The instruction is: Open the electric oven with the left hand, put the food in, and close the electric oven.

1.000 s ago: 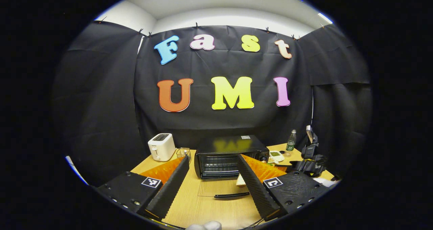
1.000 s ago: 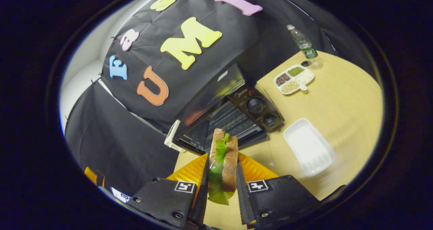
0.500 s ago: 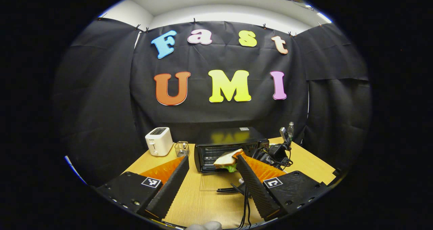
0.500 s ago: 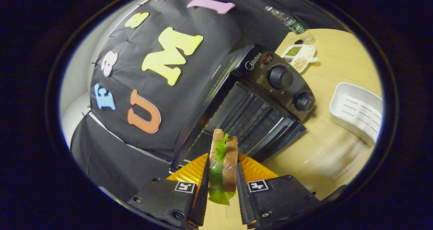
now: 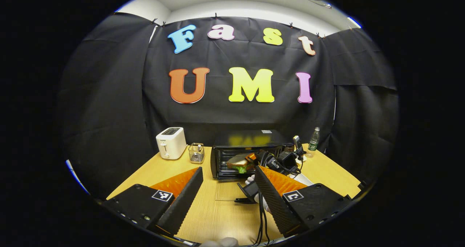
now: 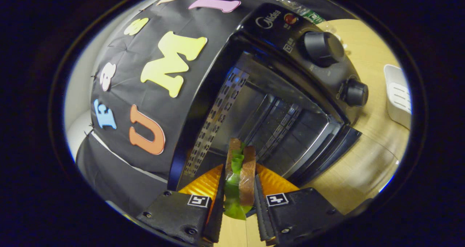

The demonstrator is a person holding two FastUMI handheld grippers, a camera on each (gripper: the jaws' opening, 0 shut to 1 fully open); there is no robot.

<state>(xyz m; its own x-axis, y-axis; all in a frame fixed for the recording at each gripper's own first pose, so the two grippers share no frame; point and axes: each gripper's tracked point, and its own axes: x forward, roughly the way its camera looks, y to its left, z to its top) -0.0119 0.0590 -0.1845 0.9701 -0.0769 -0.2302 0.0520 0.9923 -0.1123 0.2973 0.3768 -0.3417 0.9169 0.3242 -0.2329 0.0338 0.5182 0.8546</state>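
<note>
A: One sandwich (image 6: 239,167), bread and green lettuce, pinched edge-on between both fingers of the right hand-held gripper (image 6: 238,196), its front end right at the mouth of the electric oven (image 6: 261,105).

B: From the left gripper view that sandwich (image 5: 238,163) sits in the oven (image 5: 250,152) opening, with the right hand-held gripper (image 5: 254,160) and its cables just behind it. The glass door (image 5: 232,192) lies flat down on the surface (image 5: 163,169), one dark handle along its front edge.

A: Two knobs on the oven's control panel, the upper knob (image 6: 323,49) and the lower knob (image 6: 354,92), one small red lamp (image 6: 289,19) above them. A wire rack (image 6: 279,127) shows inside.

B: And the left hand-held gripper (image 5: 227,189): fingers spread wide, nothing between them, hovering over the surface in front of the door.

A: Further out, one white toaster (image 5: 170,142) at the left, one small wire basket (image 5: 196,153) between it and the oven.

B: One clear bottle (image 5: 313,141) to the right of the oven, and one white tray (image 6: 399,96) beside the oven.
</note>
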